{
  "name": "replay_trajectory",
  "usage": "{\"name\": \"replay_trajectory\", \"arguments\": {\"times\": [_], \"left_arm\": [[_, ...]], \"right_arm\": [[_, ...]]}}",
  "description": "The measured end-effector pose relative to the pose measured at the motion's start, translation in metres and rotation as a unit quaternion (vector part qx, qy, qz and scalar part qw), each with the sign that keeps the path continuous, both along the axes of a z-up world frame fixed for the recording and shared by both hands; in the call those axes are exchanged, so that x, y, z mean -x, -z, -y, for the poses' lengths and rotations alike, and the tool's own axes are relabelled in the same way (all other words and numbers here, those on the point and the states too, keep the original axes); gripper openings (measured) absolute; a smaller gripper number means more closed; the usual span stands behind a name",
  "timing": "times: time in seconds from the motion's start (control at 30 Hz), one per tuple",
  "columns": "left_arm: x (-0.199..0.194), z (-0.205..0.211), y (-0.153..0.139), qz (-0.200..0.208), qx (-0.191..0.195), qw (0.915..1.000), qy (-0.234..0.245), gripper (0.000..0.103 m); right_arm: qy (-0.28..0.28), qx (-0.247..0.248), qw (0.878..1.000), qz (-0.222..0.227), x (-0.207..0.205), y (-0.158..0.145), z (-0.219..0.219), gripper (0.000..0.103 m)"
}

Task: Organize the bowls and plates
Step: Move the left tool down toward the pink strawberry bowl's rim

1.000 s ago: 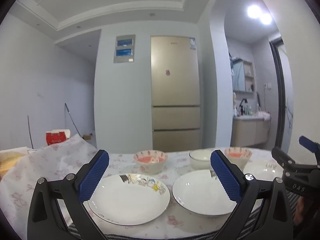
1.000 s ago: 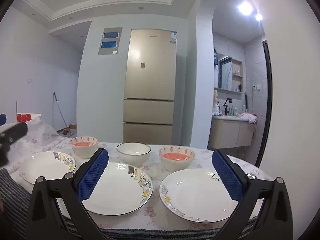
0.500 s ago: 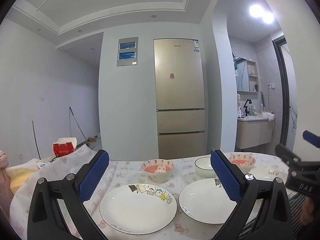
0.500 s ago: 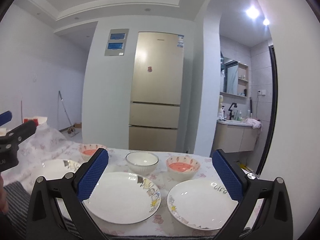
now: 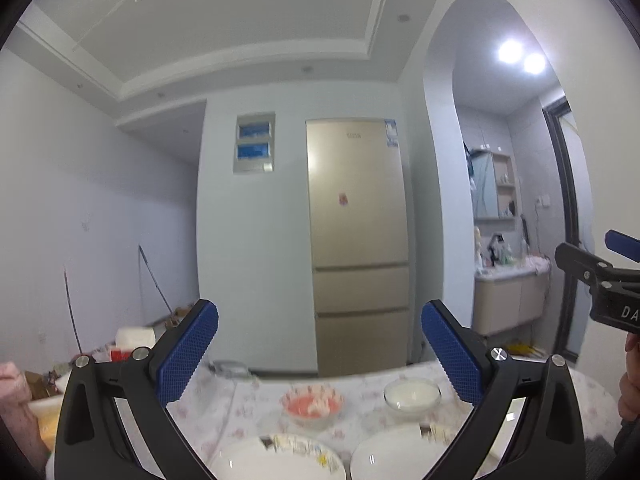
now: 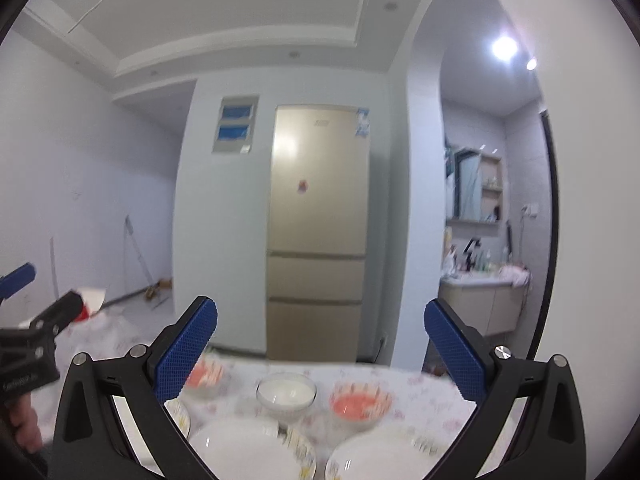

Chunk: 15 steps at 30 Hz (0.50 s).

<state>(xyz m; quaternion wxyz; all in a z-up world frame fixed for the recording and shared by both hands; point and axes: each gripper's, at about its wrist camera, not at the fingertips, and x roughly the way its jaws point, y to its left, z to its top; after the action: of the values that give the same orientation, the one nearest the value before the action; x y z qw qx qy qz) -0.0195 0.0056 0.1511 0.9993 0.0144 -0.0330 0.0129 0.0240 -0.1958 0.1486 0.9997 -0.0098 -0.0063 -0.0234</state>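
Above the plates point(image 6: 248, 452), fingers point(image 5: 188, 354) wide apart

Both my wrist views are evenly lit, bright and cool in tone. The strongest sources are two ceiling spotlights point(image 5: 522, 56) in the arched alcove at right, which bloom into white glare; the same lamps point(image 6: 505, 47) flare in the right view. Fisheye distortion bows the walls and ceiling lines, and a dark vignette rings each frame. My blue fingers point(image 5: 188, 350) appear sharp. The plates point(image 6: 256, 454) and bowls point(image 5: 313, 403) on the counter point(image 5: 360, 384) are smeared by motion blur. The refrigerator point(image 6: 318, 236) carries a soft sheen; shadows are faint.
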Motion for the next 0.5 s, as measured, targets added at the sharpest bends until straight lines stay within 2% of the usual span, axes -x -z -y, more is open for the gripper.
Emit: {"name": "replay_trajectory", "arguments": {"times": [0.13, 0.23, 0.33, 0.47, 0.5], "left_arm": [[-0.02, 0.004, -0.021, 0.017, -0.002, 0.9997, -0.018, 0.103], [-0.035, 0.005, -0.049, 0.03, 0.007, 0.9993, -0.022, 0.103], [-0.044, 0.007, -0.077, 0.051, -0.002, 0.9978, -0.043, 0.103], [-0.051, -0.001, -0.09, 0.068, -0.003, 0.996, -0.058, 0.103], [-0.056, -0.009, -0.09, 0.072, 0.006, 0.9963, -0.045, 0.103]], "right_arm": [[0.002, -0.025, 1.0, 0.0, -0.026, -0.013, -0.001, 0.103], [-0.012, -0.057, 0.998, -0.007, -0.049, -0.032, 0.0, 0.103], [-0.015, -0.078, 0.997, -0.001, -0.068, -0.053, -0.001, 0.103], [-0.008, -0.097, 0.995, 0.008, -0.08, -0.062, -0.002, 0.103], [-0.01, -0.104, 0.994, 0.008, -0.083, -0.061, -0.002, 0.103]]}}
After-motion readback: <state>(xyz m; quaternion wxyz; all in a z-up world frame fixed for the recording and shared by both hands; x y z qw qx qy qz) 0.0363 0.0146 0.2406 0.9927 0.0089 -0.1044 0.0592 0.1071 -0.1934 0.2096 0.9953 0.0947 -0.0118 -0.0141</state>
